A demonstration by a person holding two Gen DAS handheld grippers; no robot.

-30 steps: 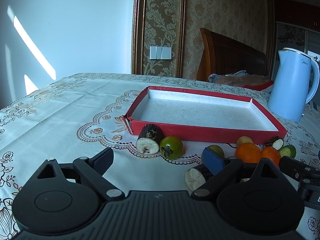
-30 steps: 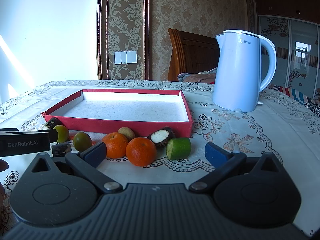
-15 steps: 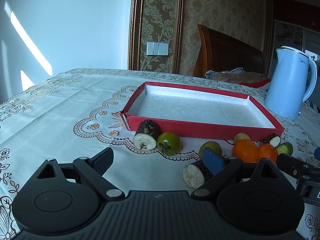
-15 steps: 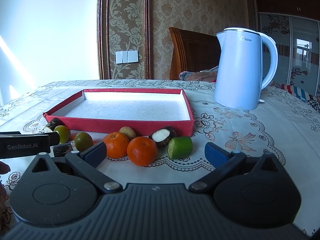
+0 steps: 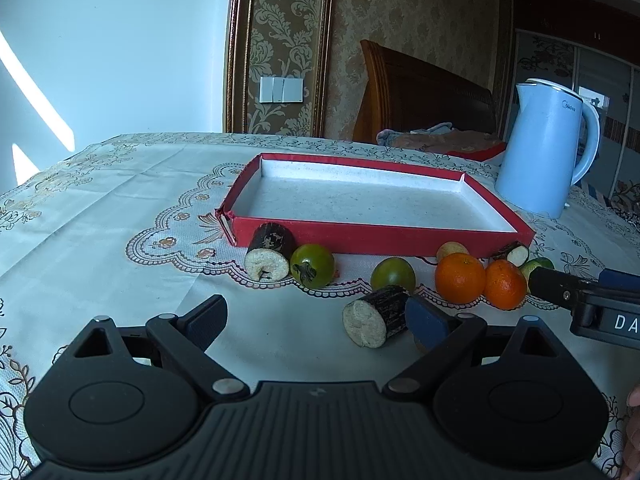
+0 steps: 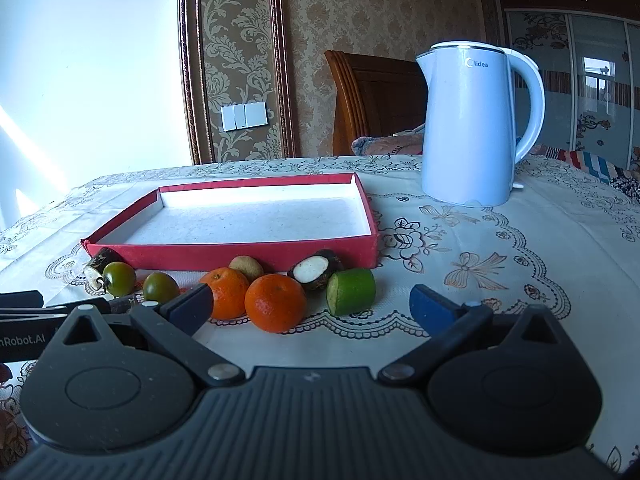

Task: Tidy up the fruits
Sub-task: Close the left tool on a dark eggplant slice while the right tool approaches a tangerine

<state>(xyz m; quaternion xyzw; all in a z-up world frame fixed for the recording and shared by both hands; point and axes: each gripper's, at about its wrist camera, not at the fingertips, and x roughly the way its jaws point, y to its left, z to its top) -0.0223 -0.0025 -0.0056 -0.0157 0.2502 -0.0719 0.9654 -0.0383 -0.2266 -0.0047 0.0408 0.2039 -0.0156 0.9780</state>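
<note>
Left wrist view: the left claw [image 5: 316, 320] stands wide open and holds nothing; its right pad sits just beside a dark-skinned cane piece [image 5: 376, 316] lying on the table [image 5: 100, 216]. Right wrist view: the right claw [image 6: 308, 306] is likewise spread wide and empty, with two oranges [image 6: 276, 302] between its pads.

Handling, as judged from appearance:
- Cane pieces: stiff, rough bark, pale cut ends. Grip across the round body, not the ends.
- Oranges: firm, slightly yielding skin. Grip across the widest part.
- Green tomatoes [image 5: 313, 266]: smooth, likely slippery and easily bruised. Close gently.
- Lime half [image 6: 351, 291]: the flat cut face may slip, so take the rind sides.

All fruit lies in a row along the near wall of the red tray [image 5: 380, 236], which holds nothing yet. A blue kettle [image 6: 476, 128] stands well apart, behind.
</note>
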